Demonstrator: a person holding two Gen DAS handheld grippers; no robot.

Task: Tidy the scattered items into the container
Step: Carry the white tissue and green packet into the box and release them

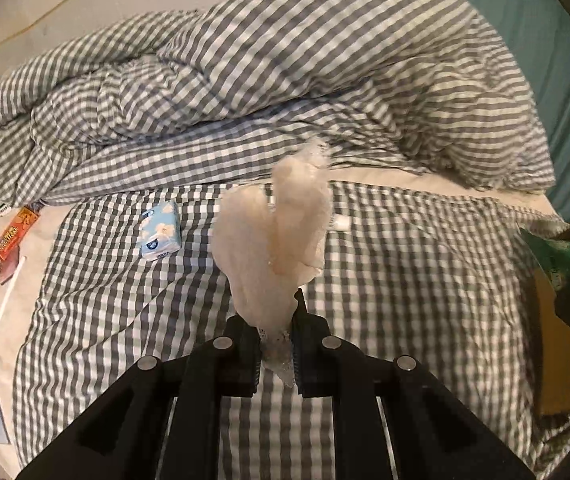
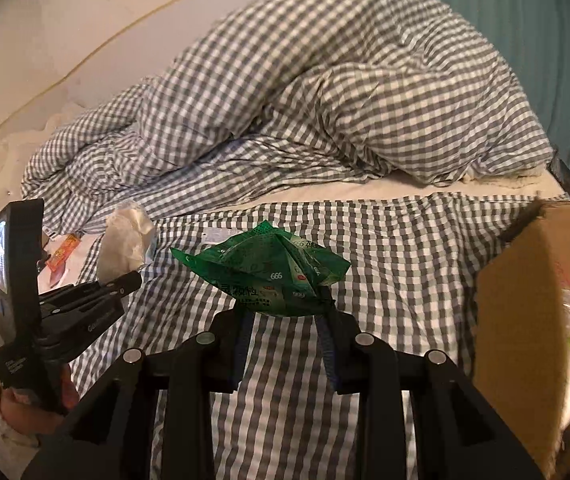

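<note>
My left gripper (image 1: 277,336) is clamped on a crumpled white tissue (image 1: 273,240), lifted above the checked bedsheet (image 1: 405,280). My right gripper (image 2: 285,312) grips a crushed green wrapper (image 2: 269,272) (printed with 666), also off the sheet. The cardboard box (image 2: 521,320) stands at the right edge; a small blue tissue pack (image 1: 160,230) lies far left of the tissue

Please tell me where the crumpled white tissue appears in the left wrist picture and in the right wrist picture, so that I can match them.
Left wrist view: the white tissue stands at the centre, pinched in the left gripper.
Right wrist view: it is at the left, above that same gripper.
Shared landmark: the bunched checked duvet behind it.
</note>
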